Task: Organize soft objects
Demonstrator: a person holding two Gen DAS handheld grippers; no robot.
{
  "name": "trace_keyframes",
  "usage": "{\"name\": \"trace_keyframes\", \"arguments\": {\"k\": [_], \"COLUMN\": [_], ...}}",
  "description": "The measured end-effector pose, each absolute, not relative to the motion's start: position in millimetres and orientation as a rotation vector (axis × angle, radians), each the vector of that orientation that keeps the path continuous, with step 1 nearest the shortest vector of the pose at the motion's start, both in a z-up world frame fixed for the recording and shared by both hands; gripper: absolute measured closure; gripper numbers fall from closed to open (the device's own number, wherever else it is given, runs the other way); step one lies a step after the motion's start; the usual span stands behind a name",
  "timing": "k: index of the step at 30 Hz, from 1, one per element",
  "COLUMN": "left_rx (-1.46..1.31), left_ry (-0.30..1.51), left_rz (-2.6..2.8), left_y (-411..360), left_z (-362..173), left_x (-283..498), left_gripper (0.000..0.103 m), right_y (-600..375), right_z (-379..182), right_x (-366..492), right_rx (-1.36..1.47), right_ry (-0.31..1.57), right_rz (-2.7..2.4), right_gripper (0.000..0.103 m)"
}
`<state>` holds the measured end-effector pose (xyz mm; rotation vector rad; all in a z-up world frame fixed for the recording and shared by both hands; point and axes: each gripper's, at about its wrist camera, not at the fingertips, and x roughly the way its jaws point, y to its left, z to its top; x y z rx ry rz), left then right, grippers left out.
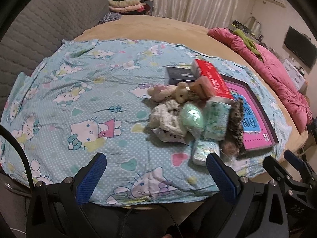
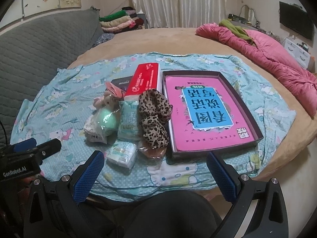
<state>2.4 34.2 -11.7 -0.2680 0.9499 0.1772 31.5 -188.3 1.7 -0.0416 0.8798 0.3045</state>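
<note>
A pile of soft things lies on the Hello Kitty sheet [image 1: 79,99]: leopard-print scrunchies [image 2: 153,109], tissue packs [image 2: 128,122], a green puff [image 2: 108,120], a small plush toy [image 2: 106,100] and a white scrunchie [image 1: 166,117]. To their right lies a dark shallow box [image 2: 247,107] holding a pink book [image 2: 206,111]. My left gripper [image 1: 156,175] is open and empty, near the sheet's front edge, left of the pile. My right gripper [image 2: 155,173] is open and empty in front of the pile and box.
A red carton [image 2: 144,81] and a dark box [image 2: 120,83] lie behind the pile. A pink quilt [image 2: 267,53] lies at the bed's far right. A grey padded headboard [image 2: 39,45] stands to the left, folded blankets [image 2: 118,21] behind it.
</note>
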Motion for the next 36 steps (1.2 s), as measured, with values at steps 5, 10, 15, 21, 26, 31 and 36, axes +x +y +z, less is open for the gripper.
{"name": "trace_keyframes", "arguments": {"k": [5, 10, 15, 21, 26, 31, 36], "left_rx": [-0.313, -0.334, -0.336, -0.405, -0.477, -0.503, -0.506], "left_ry": [0.987, 1.008, 1.012, 1.042, 1.059, 1.060, 1.088], "left_rz": [0.183, 0.167, 0.127, 0.065, 0.024, -0.035, -0.072], "left_y": [52.6, 62.4, 65.9, 78.9, 91.0, 93.3, 89.2], "left_z": [-27.5, -39.7, -47.9, -63.7, -77.4, -84.6, -93.2], "left_x": [12.3, 29.2, 53.4, 84.9, 102.7, 120.5, 134.8], "left_gripper": [0.001, 0.002, 0.004, 0.013, 0.022, 0.038, 0.052], "right_y": [-187.8, -182.0, -175.5, -171.9, -171.1, -167.4, -160.4], "right_z": [-6.2, -12.4, -16.8, -23.0, -28.0, -31.8, -35.8], "right_x": [43.6, 55.2, 64.4, 76.2, 86.1, 96.7, 107.8], "right_rx": [-0.036, -0.045, -0.062, -0.062, -0.058, -0.076, -0.129], "right_ry": [0.897, 0.902, 0.887, 0.896, 0.903, 0.905, 0.900], "right_rz": [0.302, 0.309, 0.306, 0.313, 0.314, 0.310, 0.289], "right_gripper": [0.000, 0.000, 0.000, 0.000, 0.000, 0.001, 0.006]}}
